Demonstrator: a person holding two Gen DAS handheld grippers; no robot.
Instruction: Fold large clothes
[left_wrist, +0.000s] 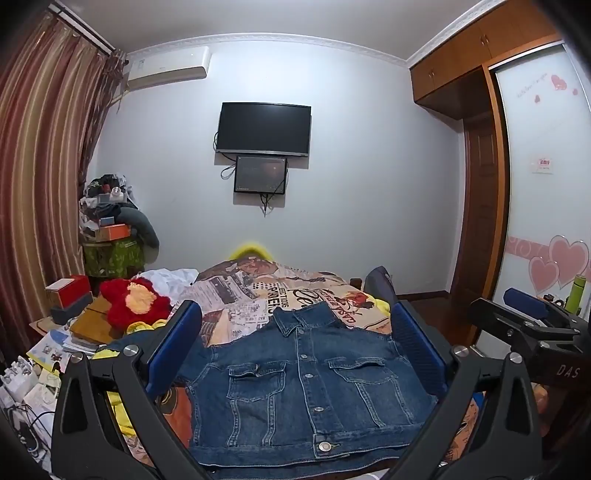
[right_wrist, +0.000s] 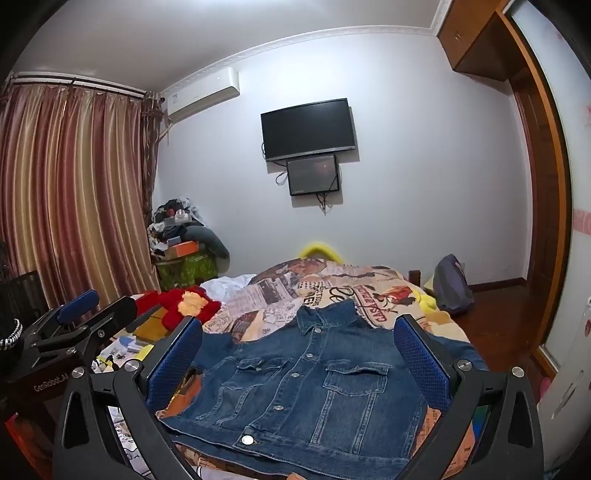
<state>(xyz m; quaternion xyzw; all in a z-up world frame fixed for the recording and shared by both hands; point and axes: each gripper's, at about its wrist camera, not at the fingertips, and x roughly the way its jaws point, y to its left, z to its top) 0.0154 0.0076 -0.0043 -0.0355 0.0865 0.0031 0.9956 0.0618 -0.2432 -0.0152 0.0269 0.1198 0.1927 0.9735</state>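
- Denim jacket (left_wrist: 306, 384): lies flat on the bed (left_wrist: 314, 295), front up, buttoned, collar toward the far wall, two chest pockets showing
- Left gripper (left_wrist: 295, 354): jaws spread wide, empty, hovering over the jacket's hem end
- Right gripper (right_wrist: 299, 362): jaws spread wide, empty, hovering beside the left one
- Red plush toy (left_wrist: 136, 302): on the bed's left edge, apart from the jacket
- Television (left_wrist: 263, 128): mounted on the far wall

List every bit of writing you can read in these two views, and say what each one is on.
"DAS": black body of the right tool, cut off at the frame edge.
"GenRobot.AI": black body of the left tool.
Printed bedspread: newspaper-style lettering, upside down, unreadable.
Wardrobe door: script line by the heart stickers, too blurred.
Wall sticker: too small.
Air conditioner labels: too small.
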